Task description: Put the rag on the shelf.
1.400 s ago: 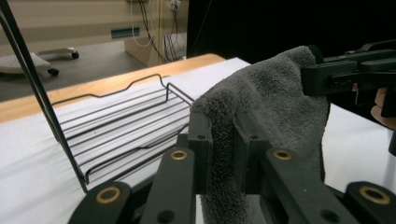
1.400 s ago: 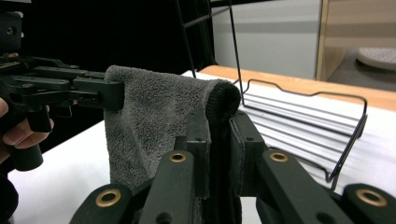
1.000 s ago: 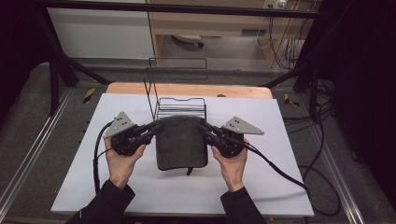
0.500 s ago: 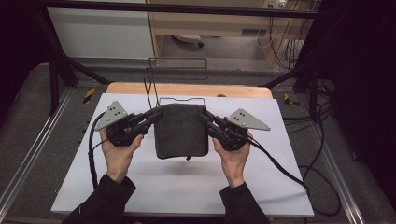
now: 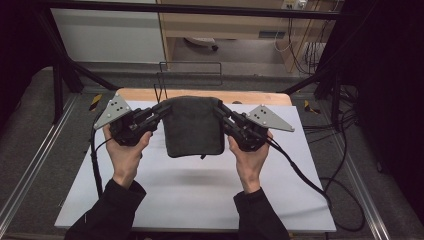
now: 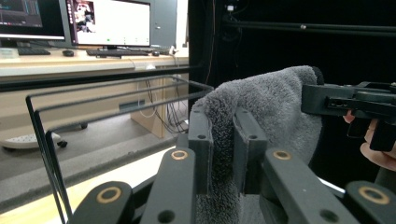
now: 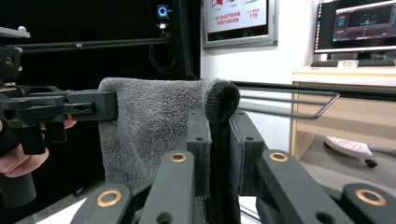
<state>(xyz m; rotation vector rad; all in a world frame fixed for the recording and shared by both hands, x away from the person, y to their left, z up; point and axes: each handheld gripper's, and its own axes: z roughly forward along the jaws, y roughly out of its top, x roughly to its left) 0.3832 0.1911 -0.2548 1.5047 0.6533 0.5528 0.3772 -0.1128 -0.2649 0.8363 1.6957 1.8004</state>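
Note:
A dark grey towel (image 5: 193, 126) hangs folded between the two grippers, lifted off the white table top (image 5: 200, 195). My left gripper (image 5: 162, 108) is shut on the towel's upper left corner; in the left gripper view its jaws pinch the fluffy cloth (image 6: 261, 107). My right gripper (image 5: 220, 109) is shut on the upper right corner, where the right gripper view shows the towel's (image 7: 154, 121) dark hem clamped between its jaws. The towel's lower edge hangs free above the table.
A black wire rack (image 5: 190, 75) stands at the table's far edge, just behind the towel, and its bars (image 6: 112, 100) show in the left gripper view. A wooden strip (image 5: 250, 97) runs along the back of the table. Cables (image 5: 300, 175) trail off to the right.
Both grippers have risen together with the towel, which has come up off the table and now hangs in the air in front of the rack.

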